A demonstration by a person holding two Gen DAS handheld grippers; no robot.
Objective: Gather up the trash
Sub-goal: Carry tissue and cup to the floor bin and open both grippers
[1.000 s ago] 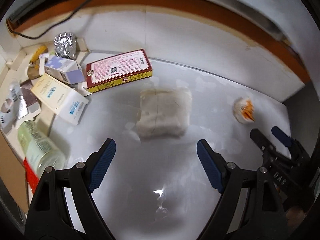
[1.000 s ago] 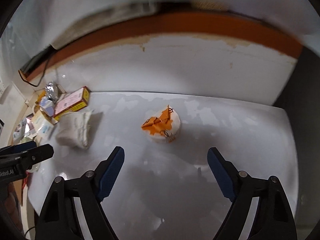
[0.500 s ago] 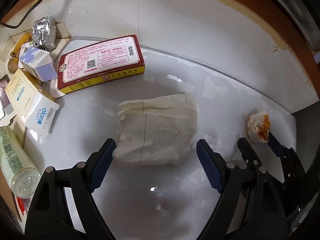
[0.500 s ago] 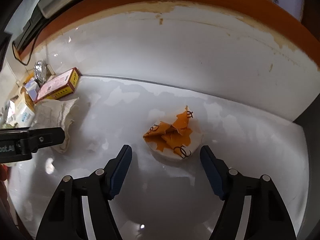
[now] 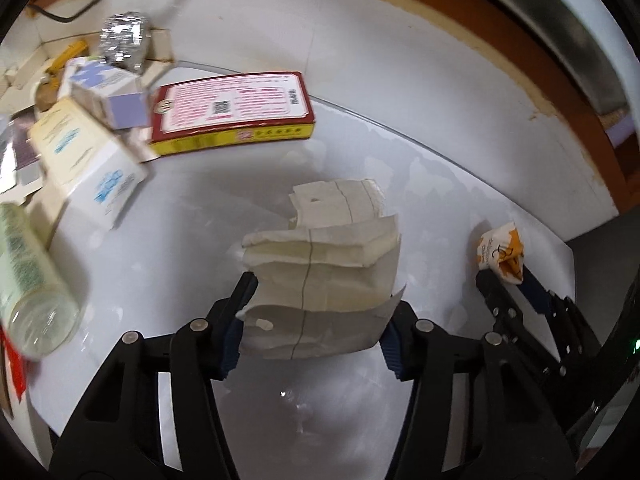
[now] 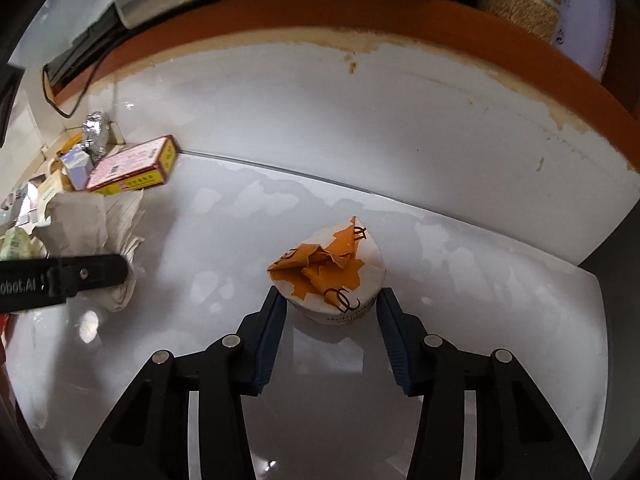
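Observation:
A folded wad of off-white paper (image 5: 320, 272) sits between the fingers of my left gripper (image 5: 320, 320), which is shut on it and holds its near end; the paper looks lifted off the white table (image 5: 200, 240). It also shows in the right wrist view (image 6: 84, 232) under the left gripper's finger. A crumpled white and orange wrapper (image 6: 328, 276) sits on the table between the fingers of my right gripper (image 6: 332, 312), which is shut on its sides. The wrapper also shows in the left wrist view (image 5: 500, 254).
At the table's left stand a red and yellow box (image 5: 232, 110), a white and blue box (image 5: 84, 156), a lilac carton (image 5: 108, 92), a foil ball (image 5: 124, 42) and a clear green bottle (image 5: 28, 280). A white wall (image 6: 340, 120) runs behind.
Both grippers have moved forward and closed: the left onto the folded paper, raising it, the right onto the orange wrapper.

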